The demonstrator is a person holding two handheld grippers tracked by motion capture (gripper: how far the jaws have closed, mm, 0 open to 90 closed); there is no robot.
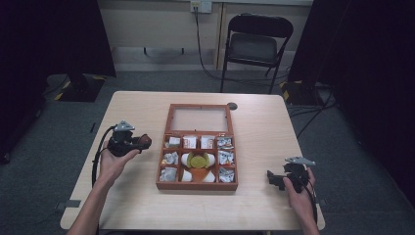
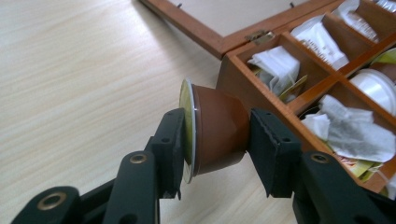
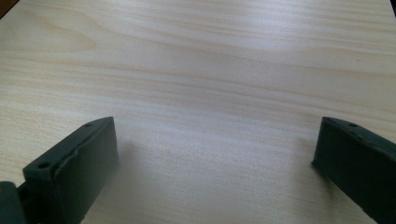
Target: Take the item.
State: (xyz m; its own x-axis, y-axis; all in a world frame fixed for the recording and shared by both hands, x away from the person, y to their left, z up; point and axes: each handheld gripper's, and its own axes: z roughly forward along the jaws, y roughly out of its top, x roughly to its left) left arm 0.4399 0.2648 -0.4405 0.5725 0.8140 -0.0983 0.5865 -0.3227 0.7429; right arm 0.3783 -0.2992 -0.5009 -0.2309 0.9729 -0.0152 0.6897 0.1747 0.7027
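A brown coffee capsule (image 2: 217,135) with a pale foil lid lies on its side between the jaws of my left gripper (image 2: 215,156), which is shut on it, one pad on the lid and the other on the base. In the high view that left gripper (image 1: 143,142) hovers over the table just left of an open wooden box (image 1: 197,185), the capsule (image 1: 144,141) at its tip. The box has small compartments with white sachets (image 2: 276,65) and white capsules (image 2: 373,84). My right gripper (image 1: 272,178) rests near the table's right front, its jaws wide apart over bare wood (image 3: 215,154) in the right gripper view.
The box's glass lid (image 1: 199,119) lies flat behind its compartments. A light wooden table (image 1: 137,205) carries everything. A black folding chair (image 1: 254,46) stands beyond the far edge, and dark curtains hang at both sides.
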